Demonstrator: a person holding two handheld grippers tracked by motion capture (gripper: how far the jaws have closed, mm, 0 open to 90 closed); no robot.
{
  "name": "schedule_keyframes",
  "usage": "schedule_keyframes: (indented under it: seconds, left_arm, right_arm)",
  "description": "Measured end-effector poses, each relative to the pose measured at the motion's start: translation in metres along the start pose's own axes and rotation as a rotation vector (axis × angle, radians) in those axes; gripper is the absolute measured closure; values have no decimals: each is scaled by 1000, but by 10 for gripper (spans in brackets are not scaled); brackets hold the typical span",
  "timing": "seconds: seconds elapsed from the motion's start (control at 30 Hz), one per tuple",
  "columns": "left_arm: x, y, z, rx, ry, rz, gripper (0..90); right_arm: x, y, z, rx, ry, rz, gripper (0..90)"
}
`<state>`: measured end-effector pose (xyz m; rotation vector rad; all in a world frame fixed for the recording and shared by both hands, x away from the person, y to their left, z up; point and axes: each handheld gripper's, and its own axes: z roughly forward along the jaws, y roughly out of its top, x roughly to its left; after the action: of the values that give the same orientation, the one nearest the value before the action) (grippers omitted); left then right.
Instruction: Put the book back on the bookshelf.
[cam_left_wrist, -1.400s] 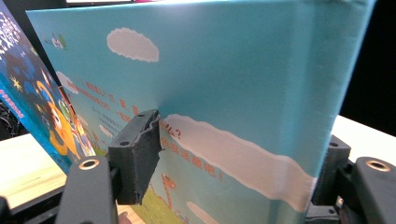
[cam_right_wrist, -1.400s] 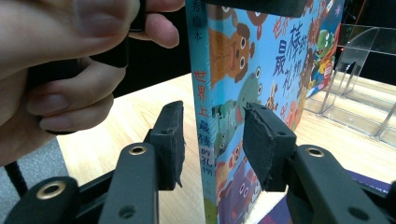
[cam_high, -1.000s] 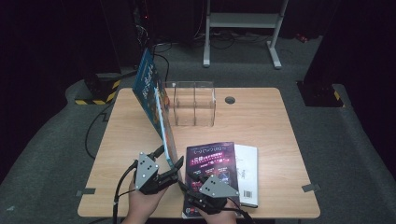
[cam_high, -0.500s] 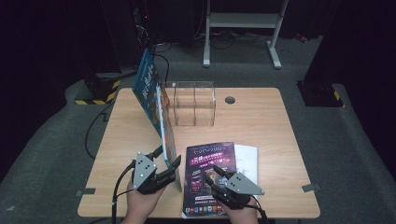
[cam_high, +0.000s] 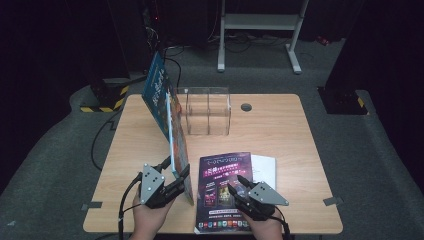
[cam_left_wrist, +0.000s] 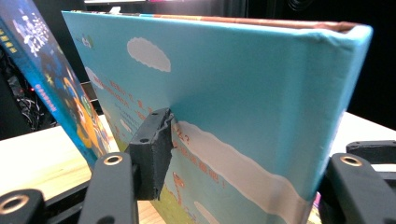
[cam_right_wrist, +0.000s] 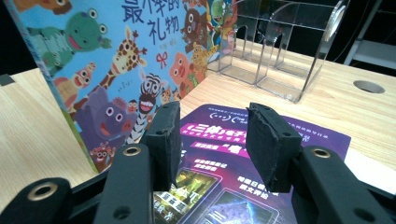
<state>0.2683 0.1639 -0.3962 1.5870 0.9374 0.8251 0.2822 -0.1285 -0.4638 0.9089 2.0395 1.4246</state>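
A picture book (cam_high: 177, 145) stands on edge on the table, leaning against a dark blue book (cam_high: 155, 90) behind it. My left gripper (cam_high: 175, 169) straddles its near lower corner and its jaws have just been closing. In the left gripper view one pad (cam_left_wrist: 152, 149) touches the teal back cover (cam_left_wrist: 243, 93); the other pad is hidden behind the book. My right gripper (cam_high: 236, 186) hovers open over a purple magazine (cam_high: 222, 190) lying flat. Nothing is between the right gripper (cam_right_wrist: 212, 126) pads; below them lies the magazine (cam_right_wrist: 261, 140) and to the left the animal cover (cam_right_wrist: 116, 70).
A clear acrylic holder (cam_high: 207, 112) with compartments stands behind the books at mid-table. A white booklet (cam_high: 265, 170) pokes out from under the magazine's right side. A round cable hole (cam_high: 246, 107) sits near the far edge of the wooden table (cam_high: 290, 135).
My right gripper has slid to the right over the magazine, away from the left gripper. The left hand has stayed put while its jaws narrowed around the book's corner.
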Motion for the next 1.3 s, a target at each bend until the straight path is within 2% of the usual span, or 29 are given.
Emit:
schedule_keyframes:
  seconds: [0.43,0.67,0.87,1.2,1.3]
  left_arm:
    - [14,-1,-12,31,30,-23,458]
    - [17,-1,-16,35,56,-20,509]
    - [20,0,-18,39,80,0,539]
    - [26,2,-21,30,95,8,617]
    - [30,3,-23,26,92,-3,644]
  right_arm:
    - [-1,0,0,-2,-2,4,549]
    - [-2,0,0,-1,-1,9,549]
    - [-2,0,0,-1,1,12,549]
    - [-2,-1,1,3,2,21,550]
    - [-1,-1,2,4,5,18,550]
